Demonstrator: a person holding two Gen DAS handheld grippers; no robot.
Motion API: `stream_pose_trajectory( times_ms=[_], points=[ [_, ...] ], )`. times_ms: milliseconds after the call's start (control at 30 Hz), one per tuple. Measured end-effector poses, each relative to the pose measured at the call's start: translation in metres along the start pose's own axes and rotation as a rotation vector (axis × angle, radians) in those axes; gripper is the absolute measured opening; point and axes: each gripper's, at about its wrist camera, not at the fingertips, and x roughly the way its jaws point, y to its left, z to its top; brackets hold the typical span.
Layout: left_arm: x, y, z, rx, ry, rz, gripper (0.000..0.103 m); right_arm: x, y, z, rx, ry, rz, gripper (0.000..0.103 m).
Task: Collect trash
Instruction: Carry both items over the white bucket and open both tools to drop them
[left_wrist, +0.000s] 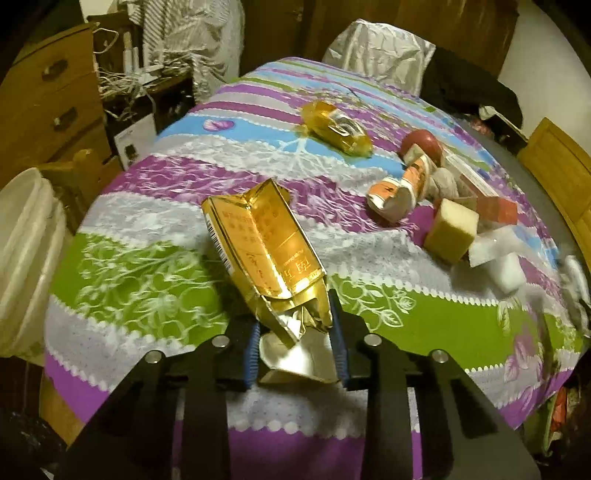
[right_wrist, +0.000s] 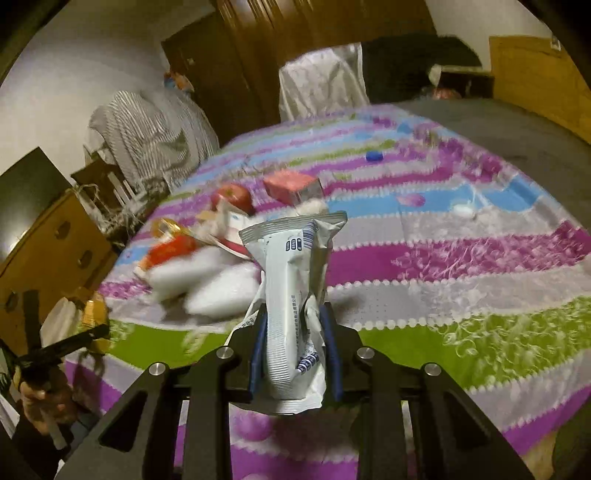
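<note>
Gold wrapper above bedspread's near edge

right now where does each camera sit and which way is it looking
Left wrist: on the left gripper, looking down its fingers at the held gold packet and striped tablecloth.
Right wrist: on the right gripper, looking along its fingers at the held white packet; a hand shows lower left.
Shared: tablecloth, red apple, gold packet.

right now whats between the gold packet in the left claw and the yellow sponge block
Only bare striped cloth lies between the gold packet and the yellow sponge block; the left wrist view shows that stretch.
</note>
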Motion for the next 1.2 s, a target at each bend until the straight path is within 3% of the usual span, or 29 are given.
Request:
stream_pose_trajectory(
  times_ms=[200,433,633,867,1033,1200],
  points=[
    [-0.043,0.015,0.008,-0.011,-0.078,0.057,0.028,-0.055,0.065,0.022,-0.138,-0.132,0.065,0.029],
    [-0.109,0.065,0.029,-0.02,-0.175,0.137,0.028,-0.067,0.175,0.058,-0.305,-0.197,0.264,0.029],
    [-0.15,0.144,0.045,-0.075,-0.231,0.281,0.028,-0.014,0.307,0.065,-0.434,-0.07,0.467,0.029],
    [-0.164,0.231,0.056,-0.118,-0.221,0.454,0.028,0.041,0.466,0.047,-0.536,0.127,0.609,0.029],
    [-0.163,0.277,0.057,-0.136,-0.208,0.534,0.028,0.071,0.556,0.027,-0.587,0.232,0.631,0.029],
    [-0.154,0.304,0.058,-0.157,-0.183,0.536,0.029,0.1,0.622,0.001,-0.633,0.314,0.602,0.029]
  ],
)
